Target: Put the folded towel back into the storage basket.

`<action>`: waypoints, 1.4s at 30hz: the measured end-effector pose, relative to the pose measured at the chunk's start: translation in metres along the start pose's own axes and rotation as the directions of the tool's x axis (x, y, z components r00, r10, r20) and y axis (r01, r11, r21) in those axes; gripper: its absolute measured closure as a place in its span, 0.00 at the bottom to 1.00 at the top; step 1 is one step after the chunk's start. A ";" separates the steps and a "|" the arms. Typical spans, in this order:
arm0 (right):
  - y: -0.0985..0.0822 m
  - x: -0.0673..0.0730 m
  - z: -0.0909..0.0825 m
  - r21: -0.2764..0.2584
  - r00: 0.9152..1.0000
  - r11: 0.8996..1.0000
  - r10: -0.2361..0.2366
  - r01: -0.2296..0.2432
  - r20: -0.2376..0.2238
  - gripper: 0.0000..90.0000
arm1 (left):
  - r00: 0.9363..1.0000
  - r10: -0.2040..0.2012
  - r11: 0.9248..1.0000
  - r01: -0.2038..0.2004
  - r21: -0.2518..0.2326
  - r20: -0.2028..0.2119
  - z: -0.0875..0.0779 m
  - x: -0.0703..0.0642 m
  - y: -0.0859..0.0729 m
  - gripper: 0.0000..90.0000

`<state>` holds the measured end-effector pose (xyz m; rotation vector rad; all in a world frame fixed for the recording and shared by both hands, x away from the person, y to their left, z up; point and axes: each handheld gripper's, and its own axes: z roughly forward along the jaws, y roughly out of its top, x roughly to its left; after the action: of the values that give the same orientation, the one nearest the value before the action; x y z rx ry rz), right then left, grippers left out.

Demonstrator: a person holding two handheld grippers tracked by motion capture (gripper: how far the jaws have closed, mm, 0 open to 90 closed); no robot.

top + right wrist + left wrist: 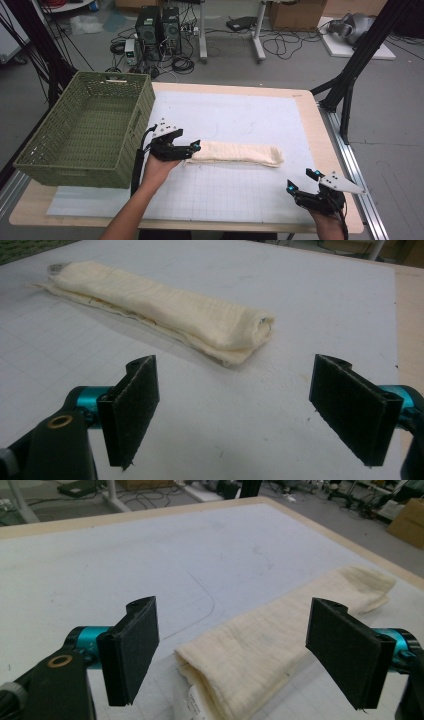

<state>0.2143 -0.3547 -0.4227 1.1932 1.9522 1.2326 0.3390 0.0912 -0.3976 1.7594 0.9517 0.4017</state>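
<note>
Left gripper (192,150) is spread wide right at the near end of the folded cream towel (235,153), nothing pinched yet. Right gripper (301,181) is gaping too, well off near the table's front corner. Folding looks finished; the towel lies mid-mat, and the green basket (50,165) beside it looks empty, so probably pickup and drop-in remain.

One folded cream towel (235,153) is seen lying on the counter (305,115), and one green woven basket (85,130) is counted at its left end. Two grippers are held over it: the left gripper (192,147) and the right gripper (301,181).
</note>
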 end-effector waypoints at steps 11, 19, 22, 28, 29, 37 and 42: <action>0.000 0.001 0.001 0.007 1.000 1.000 -0.002 0.002 -0.002 0.21 | 0.998 -0.034 0.985 0.044 0.167 -0.062 0.034 0.006 -0.016 0.30; 0.000 0.000 0.001 0.000 1.000 1.000 -0.006 0.006 -0.003 0.21 | 0.998 0.012 0.972 0.003 0.237 -0.064 0.041 0.004 -0.023 0.41; 0.000 0.000 0.001 0.007 1.000 1.000 0.000 0.000 -0.005 0.21 | 0.998 0.028 0.967 -0.012 0.254 -0.060 0.043 0.003 -0.027 0.42; 0.000 0.001 0.001 0.007 1.000 1.000 -0.005 0.005 -0.005 0.21 | 0.995 0.083 0.957 -0.067 0.281 -0.046 0.044 -0.002 -0.035 0.52; 0.000 0.001 0.001 0.006 1.000 1.000 -0.004 0.004 -0.005 0.21 | 0.995 0.083 0.957 -0.067 0.281 -0.046 0.044 -0.002 -0.035 0.57; -0.001 0.001 0.003 0.012 1.000 1.000 -0.003 0.003 -0.001 0.21 | 0.989 0.144 0.951 -0.144 0.273 0.022 0.040 -0.007 -0.035 0.90; -0.001 0.000 0.003 0.011 1.000 1.000 0.001 -0.001 0.002 0.21 | 0.988 0.151 0.962 -0.157 0.222 0.045 0.030 -0.008 -0.032 0.91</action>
<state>0.2161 -0.3542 -0.4252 1.2011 1.9592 1.2223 0.3410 0.0704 -0.4369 2.0487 0.8703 0.3794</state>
